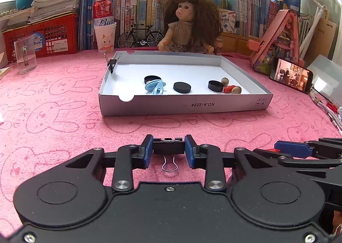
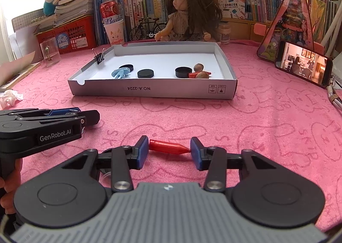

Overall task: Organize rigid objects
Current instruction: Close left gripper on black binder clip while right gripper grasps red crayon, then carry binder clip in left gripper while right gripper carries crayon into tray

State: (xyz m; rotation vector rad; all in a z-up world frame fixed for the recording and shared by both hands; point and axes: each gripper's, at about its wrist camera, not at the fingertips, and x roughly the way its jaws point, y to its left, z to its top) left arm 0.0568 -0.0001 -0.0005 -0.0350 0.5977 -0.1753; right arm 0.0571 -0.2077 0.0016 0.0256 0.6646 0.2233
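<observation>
Between you and the shallow white box (image 2: 154, 91), open pink cloth (image 2: 245, 119) is lying bare, giving you room to pass straight to its front wall. Left of the box, a binder clip (image 2: 99, 56) is standing up on its left wall, and a glass mug (image 2: 50, 54) is sitting further left. Right of the box, a propped phone (image 2: 303, 65) is blocking the way. Behind the box, a doll (image 2: 188, 18) is crowding the far wall.
</observation>
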